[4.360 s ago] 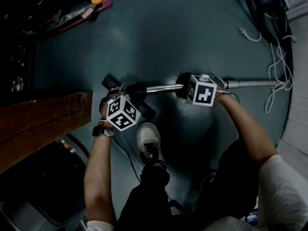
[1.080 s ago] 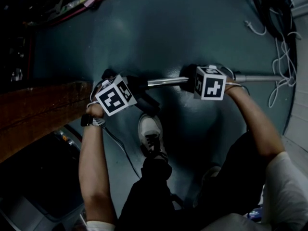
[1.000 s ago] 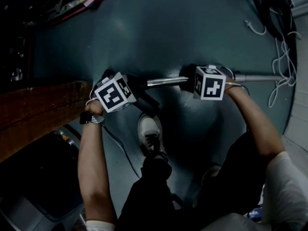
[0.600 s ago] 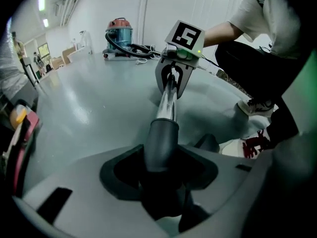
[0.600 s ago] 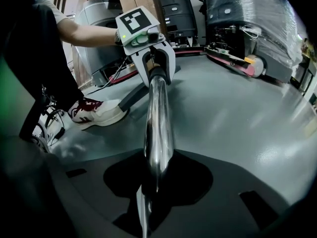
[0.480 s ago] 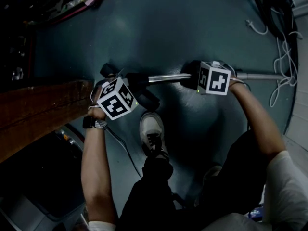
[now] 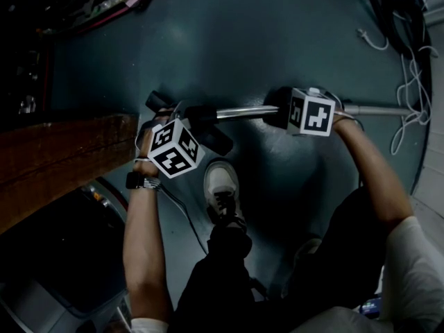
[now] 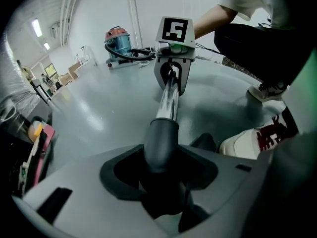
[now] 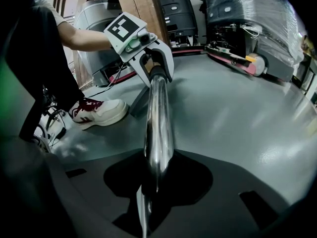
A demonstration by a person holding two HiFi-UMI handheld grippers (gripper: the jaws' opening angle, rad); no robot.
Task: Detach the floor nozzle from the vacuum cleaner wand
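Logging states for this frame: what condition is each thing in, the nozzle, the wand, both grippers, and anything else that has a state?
floor nozzle: not yet detached, neck joined to the wand.
wand: lying nearly level, end seated in the floor nozzle.
left gripper: fingers shut on the floor nozzle's neck.
right gripper: fingers shut on the wand.
shoe: laced, on the person's foot.

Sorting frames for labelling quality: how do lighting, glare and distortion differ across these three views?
Head view: underexposed, left edge near black, only the marker cubes bright. Left gripper view: evenly lit, fisheye-curved floor, nozzle neck close and soft. Right gripper view: glare streaks on the chrome wand, dark corners.
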